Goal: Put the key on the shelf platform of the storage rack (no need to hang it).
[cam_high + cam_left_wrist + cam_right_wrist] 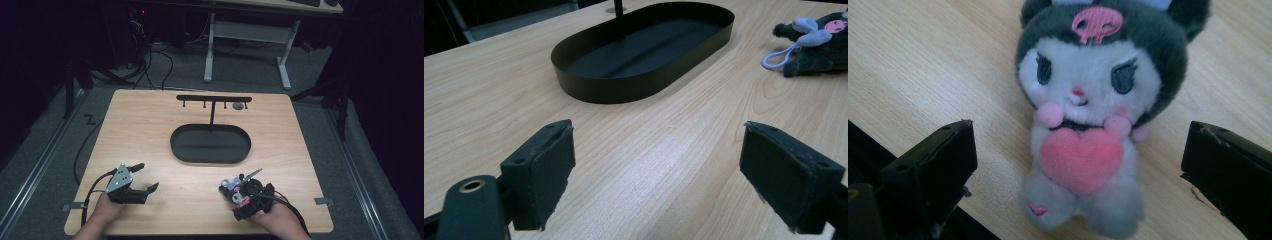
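Observation:
A small plush toy with a dark hood, a white face and a pink heart lies on the wooden table near its front right. My right gripper stands open over it, one jaw on each side, neither touching it. In the high view the plush toy lies just ahead of my right gripper. My left gripper is open at the front left with nothing between its jaws. From my left gripper the plush toy shows far right, with a white loop.
A black oval tray sits mid-table, and a thin black T-shaped rack with hooks rises from its far side. A small grey round thing hangs near the bar's right end. Beyond the table stand a white desk frame and floor cables.

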{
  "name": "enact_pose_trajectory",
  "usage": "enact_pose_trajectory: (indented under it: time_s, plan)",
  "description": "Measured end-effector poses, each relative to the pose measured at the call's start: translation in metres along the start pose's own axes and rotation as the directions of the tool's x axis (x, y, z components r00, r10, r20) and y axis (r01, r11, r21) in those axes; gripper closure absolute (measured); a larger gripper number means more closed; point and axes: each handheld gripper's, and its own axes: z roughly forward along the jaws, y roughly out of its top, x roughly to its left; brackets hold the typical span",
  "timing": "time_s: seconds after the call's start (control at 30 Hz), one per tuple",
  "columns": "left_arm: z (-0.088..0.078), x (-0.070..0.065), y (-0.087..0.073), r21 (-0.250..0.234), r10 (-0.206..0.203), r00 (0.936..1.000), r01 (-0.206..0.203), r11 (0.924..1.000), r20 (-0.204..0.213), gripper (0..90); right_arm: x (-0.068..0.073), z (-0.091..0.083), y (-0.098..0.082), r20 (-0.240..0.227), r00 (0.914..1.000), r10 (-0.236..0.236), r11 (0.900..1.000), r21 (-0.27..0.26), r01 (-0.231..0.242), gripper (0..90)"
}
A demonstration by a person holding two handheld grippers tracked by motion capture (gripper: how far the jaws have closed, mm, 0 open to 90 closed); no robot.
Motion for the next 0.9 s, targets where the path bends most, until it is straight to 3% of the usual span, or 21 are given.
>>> enact_pose_trajectory:
  time_s: [0.33, 0.4, 0.47, 0.77, 0.9]
  plan:
    - [0.0000, -0.0006, 0.0000, 0.002, 0.006, 1.0000, -0.006, 1.0000, -0.002, 15.4, 0.0003, 0.0046, -0.0033, 0.020, 0.9998, 0.004, 1.000, 0.016, -0.004, 5.9]
    - [-0.0001, -0.0007, -0.0001, 0.002, 0.006, 1.0000, -0.006, 1.0000, -0.001, 15.4, 0.0004, 0.0029, -0.0038, 0.008, 0.9999, 0.015, 1.000, 0.018, -0.015, 11.2]
    - [0.0000, -0.0006, 0.0000, 0.003, 0.005, 1.0000, -0.005, 1.0000, -0.003, 15.4, 0.0011, 0.0013, -0.0047, 0.027, 0.9996, 0.002, 1.000, 0.008, -0.002, 17.4]
    - [0.0001, -0.0006, 0.0000, 0.002, 0.009, 1.0000, -0.009, 1.0000, -0.001, 15.4, 0.0022, 0.0041, -0.0077, 0.012, 0.9991, 0.040, 0.999, 0.025, -0.040, 24.0]
    - [0.0001, -0.0002, 0.0000, 0.001, 0.006, 1.0000, -0.006, 1.0000, -0.001, 15.4, 0.0034, 0.0056, -0.0077, 0.029, 0.9992, 0.027, 0.999, 0.023, -0.028, 26.7]
